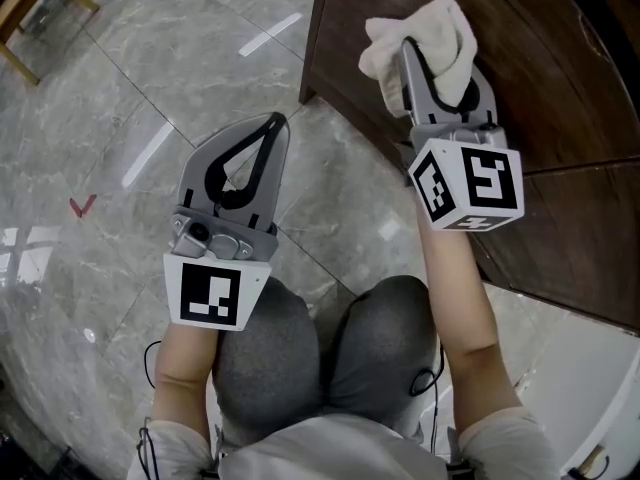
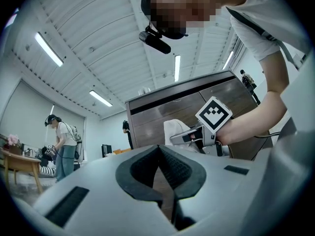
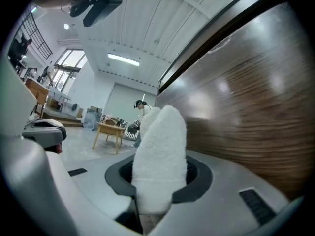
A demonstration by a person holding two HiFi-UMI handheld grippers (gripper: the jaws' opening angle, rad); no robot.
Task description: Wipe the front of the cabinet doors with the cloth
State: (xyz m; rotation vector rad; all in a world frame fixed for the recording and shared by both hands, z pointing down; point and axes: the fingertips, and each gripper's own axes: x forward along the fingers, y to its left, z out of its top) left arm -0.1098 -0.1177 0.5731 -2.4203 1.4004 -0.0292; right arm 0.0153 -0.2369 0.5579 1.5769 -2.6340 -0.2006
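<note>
Closest in are the person's knees (image 1: 330, 353) in grey, low over the marble-look floor (image 1: 200, 78). The left gripper (image 1: 272, 126) sits just ahead of the left knee. Its jaws are pressed together with nothing in them, and it points out over the floor, well clear of the woodwork. The right gripper (image 1: 408, 53) is further forward, and its jaws are clamped on the white cloth (image 1: 432, 26), which bunches up past the tips in a fluffy wad. That wad is right by the dark brown cabinet (image 1: 545, 88), near its left corner. In the right gripper view the wood-grain door runs along just beside the cloth, but I honestly can't tell if it's actually touching. Out on the floor to the left there's a small red mark (image 1: 83, 205). Way back in the room there's a wooden table (image 3: 110, 128) and another person (image 2: 61, 144) standing over by a wall
</note>
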